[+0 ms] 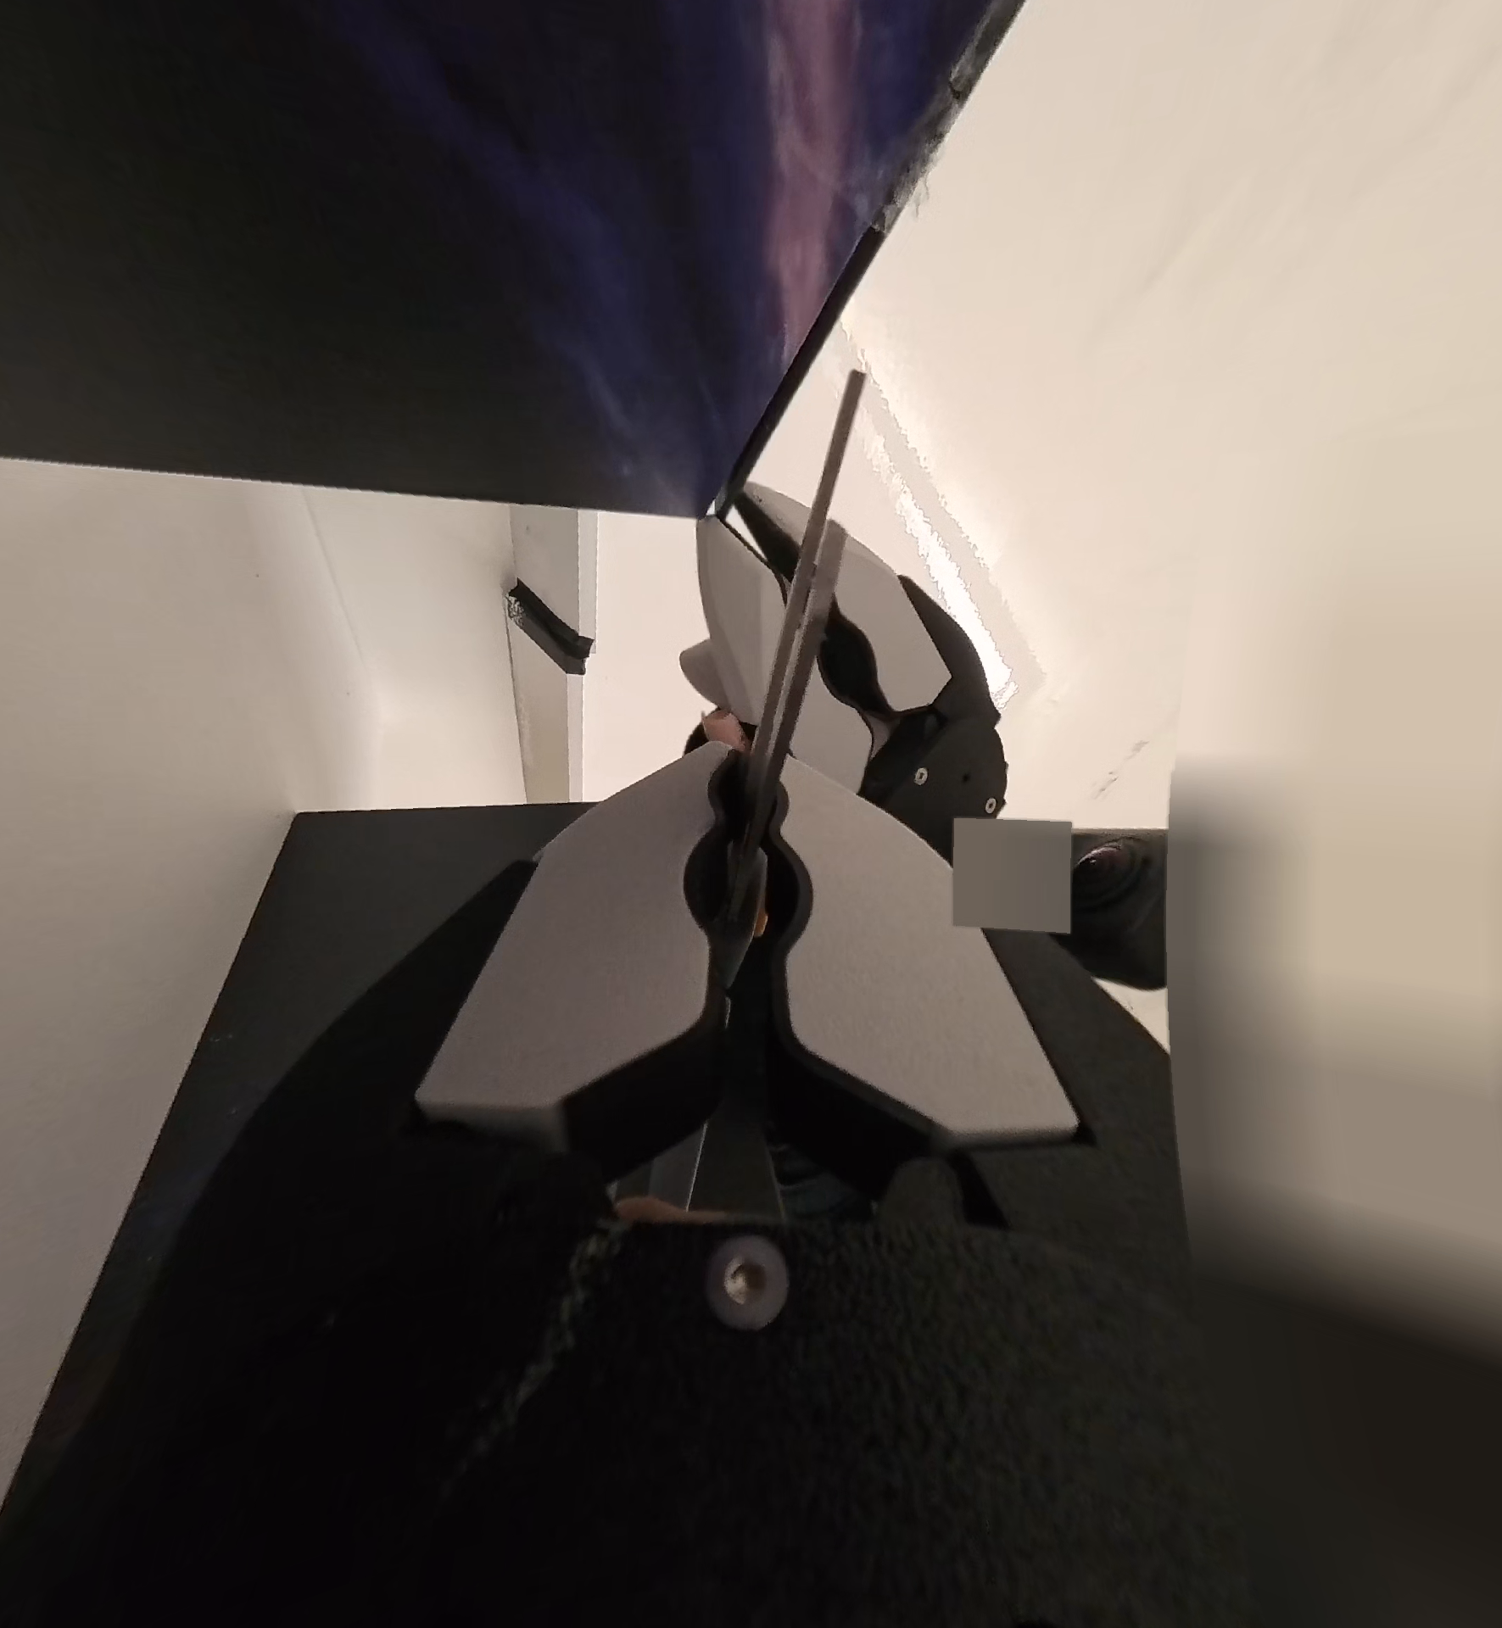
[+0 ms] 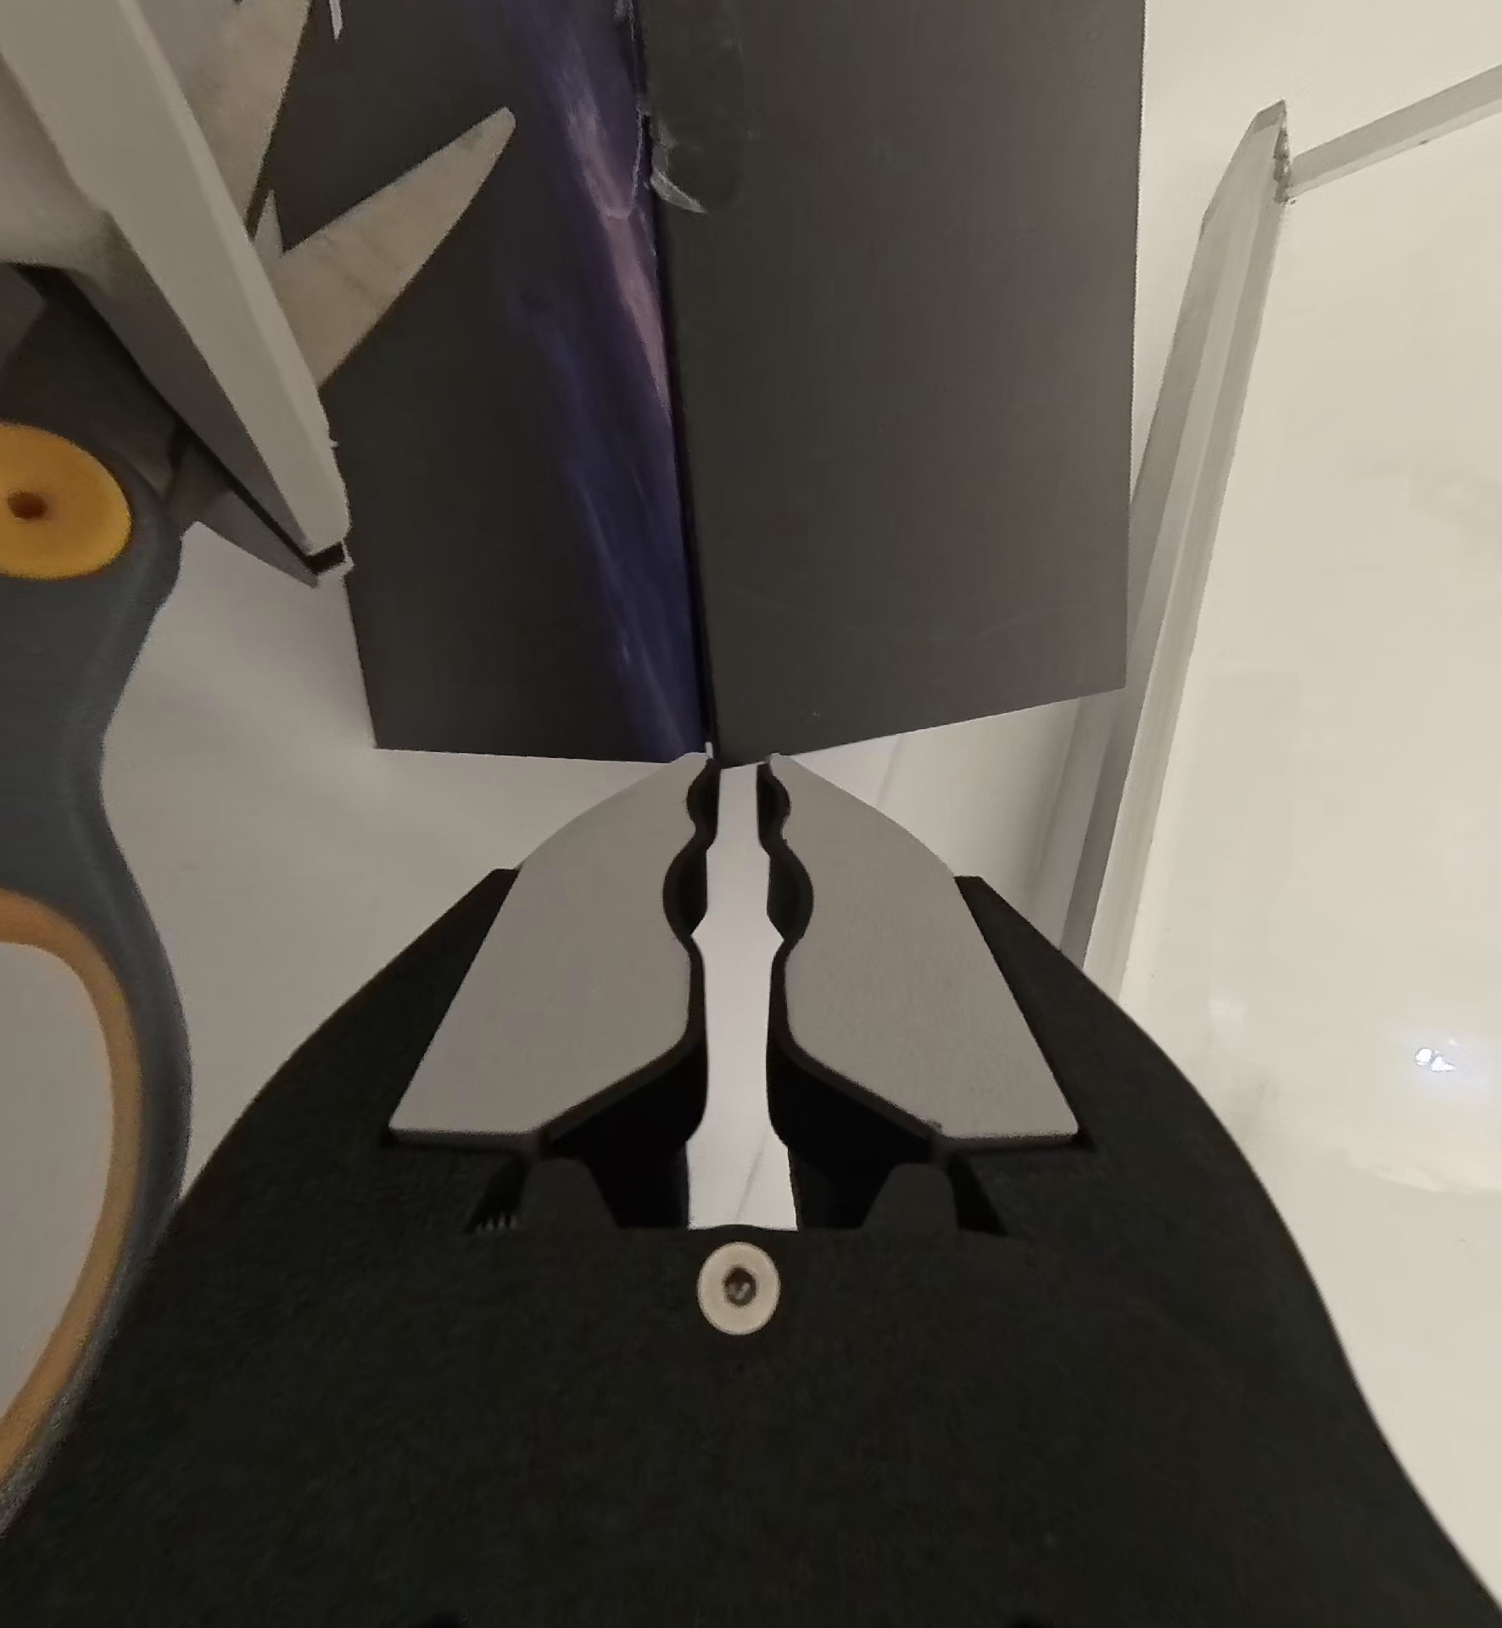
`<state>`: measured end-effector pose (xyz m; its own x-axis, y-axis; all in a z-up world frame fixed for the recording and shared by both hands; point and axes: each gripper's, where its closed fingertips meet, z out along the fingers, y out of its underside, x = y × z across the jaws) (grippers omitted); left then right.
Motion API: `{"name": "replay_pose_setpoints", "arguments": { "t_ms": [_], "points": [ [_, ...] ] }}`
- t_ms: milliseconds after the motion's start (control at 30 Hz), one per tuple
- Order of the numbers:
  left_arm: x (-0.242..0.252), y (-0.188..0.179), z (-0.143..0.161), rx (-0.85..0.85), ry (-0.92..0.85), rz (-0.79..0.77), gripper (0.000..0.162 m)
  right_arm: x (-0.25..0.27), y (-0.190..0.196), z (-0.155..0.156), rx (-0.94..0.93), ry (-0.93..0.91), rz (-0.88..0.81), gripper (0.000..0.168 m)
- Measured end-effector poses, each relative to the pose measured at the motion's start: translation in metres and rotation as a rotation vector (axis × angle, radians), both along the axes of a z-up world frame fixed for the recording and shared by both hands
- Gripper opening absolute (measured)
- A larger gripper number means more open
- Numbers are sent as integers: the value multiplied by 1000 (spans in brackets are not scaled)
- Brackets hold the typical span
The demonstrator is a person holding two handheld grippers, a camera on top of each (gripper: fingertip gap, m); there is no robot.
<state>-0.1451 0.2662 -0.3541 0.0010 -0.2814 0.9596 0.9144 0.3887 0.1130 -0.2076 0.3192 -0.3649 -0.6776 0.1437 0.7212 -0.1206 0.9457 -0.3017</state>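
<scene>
Gripping a pair of steel-bladed scissors with grey and yellow handles (image 1: 804, 608), the left gripper (image 1: 747, 775) has its jaws closed on the tool near the pivot, so the blades stick forward past the grey fingers (image 1: 632, 951). In the right wrist view the blades stand apart in a V just beside the edge of a dark folded sheet with a purple-blue printed face (image 2: 897, 423). The right gripper (image 2: 736, 775) has its jaws at a narrow gap, its fingertips at the bottom corner of the sheet's fold; whether they pinch it I cannot tell. The sheet hangs upright above a glossy white bench (image 2: 1346, 969), between the two grippers. A grey metal bar (image 2: 1188, 546) lies on the bench to the right.
</scene>
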Motion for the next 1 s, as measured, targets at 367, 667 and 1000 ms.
{"name": "replay_pose_setpoints", "arguments": {
  "t_ms": [367,667,1000],
  "points": [
    [-1,-2,-1,0,-6,11,1,2,-1,-2,-30,12,25,2],
    [0,3,5,13,15,-24,1,2,-2,1,-58,23,29,6],
    [-13,12,6,-3,-1,-21,0,1,-3,-1,-99,-20,12,3]
  ]
}}
